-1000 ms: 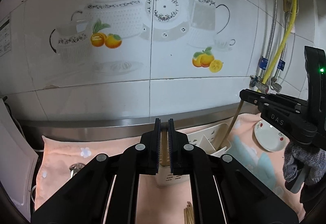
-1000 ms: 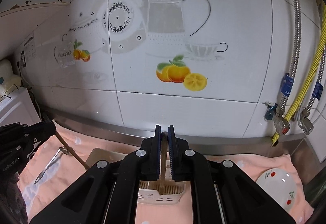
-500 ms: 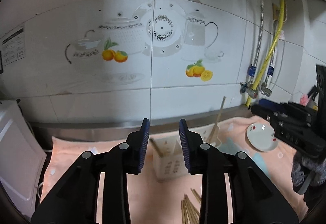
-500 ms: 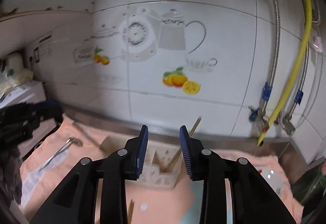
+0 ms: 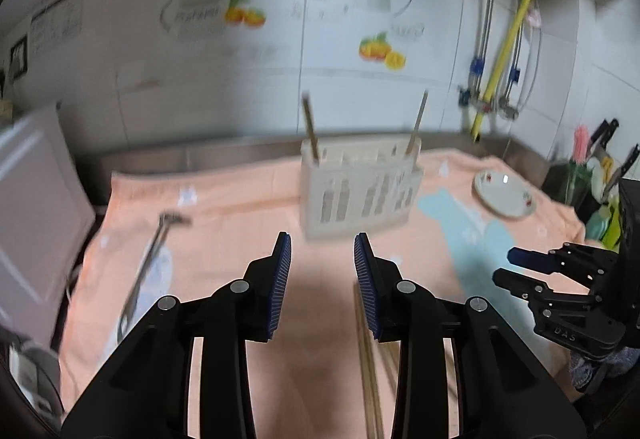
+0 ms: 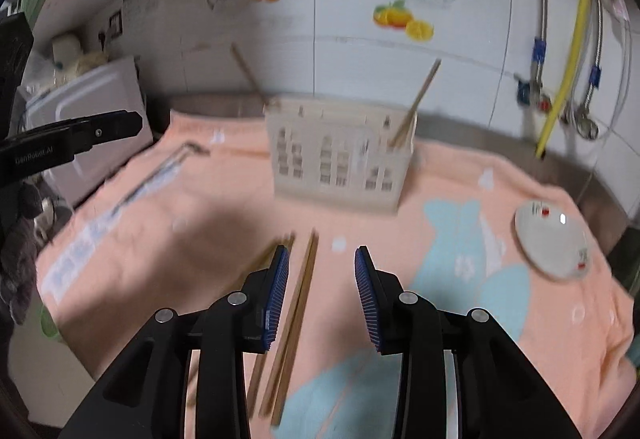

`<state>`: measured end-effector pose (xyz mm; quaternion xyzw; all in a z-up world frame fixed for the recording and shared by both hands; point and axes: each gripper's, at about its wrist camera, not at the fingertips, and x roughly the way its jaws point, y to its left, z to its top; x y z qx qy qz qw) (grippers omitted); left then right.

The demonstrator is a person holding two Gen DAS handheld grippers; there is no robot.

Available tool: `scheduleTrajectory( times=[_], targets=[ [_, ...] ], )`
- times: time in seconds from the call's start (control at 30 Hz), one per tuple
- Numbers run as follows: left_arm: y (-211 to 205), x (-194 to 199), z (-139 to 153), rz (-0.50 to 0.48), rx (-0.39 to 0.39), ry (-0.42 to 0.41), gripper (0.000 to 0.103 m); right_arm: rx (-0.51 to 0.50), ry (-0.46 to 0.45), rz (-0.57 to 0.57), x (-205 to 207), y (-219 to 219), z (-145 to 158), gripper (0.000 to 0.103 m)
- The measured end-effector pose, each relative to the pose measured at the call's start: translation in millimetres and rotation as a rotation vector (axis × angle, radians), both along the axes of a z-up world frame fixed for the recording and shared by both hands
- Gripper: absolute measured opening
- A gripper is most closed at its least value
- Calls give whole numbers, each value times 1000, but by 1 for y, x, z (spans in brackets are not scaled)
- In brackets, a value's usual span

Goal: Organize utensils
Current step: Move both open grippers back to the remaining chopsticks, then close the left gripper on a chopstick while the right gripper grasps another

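A cream utensil holder (image 5: 360,191) (image 6: 340,155) stands on the peach towel with two wooden chopsticks upright in it, one at its left end (image 5: 310,129) (image 6: 250,73) and one at its right end (image 5: 416,123) (image 6: 416,103). Several loose chopsticks (image 6: 296,311) (image 5: 370,367) lie on the towel in front of it. My left gripper (image 5: 322,287) is open and empty above the towel. My right gripper (image 6: 322,295) is open and empty over the loose chopsticks; it also shows at the right of the left wrist view (image 5: 516,265).
A metal spoon (image 5: 148,271) (image 6: 160,175) lies on the towel at the left. A small white saucer (image 5: 504,193) (image 6: 554,243) sits at the right. A white appliance (image 6: 92,115) stands at the left edge. Pipes and a yellow hose (image 6: 568,51) run down the tiled wall.
Both grippers opened, each leaving its chopstick in the holder, then pulled back and up from the holder. The view now tilts down onto the towel and the loose chopsticks.
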<state>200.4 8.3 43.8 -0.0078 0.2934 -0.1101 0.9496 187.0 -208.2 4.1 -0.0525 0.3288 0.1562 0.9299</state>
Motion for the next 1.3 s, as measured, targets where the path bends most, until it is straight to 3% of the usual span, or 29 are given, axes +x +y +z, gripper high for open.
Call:
scheduleTrajectory(
  times=[0.23,0.43,0.7,1.03,1.3],
  targets=[
    [12,-19,-54,19,-14,103,33,-27,89,-18,-34,6,-58,34],
    [6,-39,-87,1,-7,164,33,-63,122,-43,-51,10,-87,29],
    [-14,-57,-119,-67,-23,245,32,-37,175,-33,-57,11,-100,21],
    [-30,-57,-143,-120,-24,314,16,-36,211,-42,-53,15,-115,13],
    [-31,-49,-153,-134,-27,346,13,-29,208,-86,-52,12,-115,8]
  ],
)
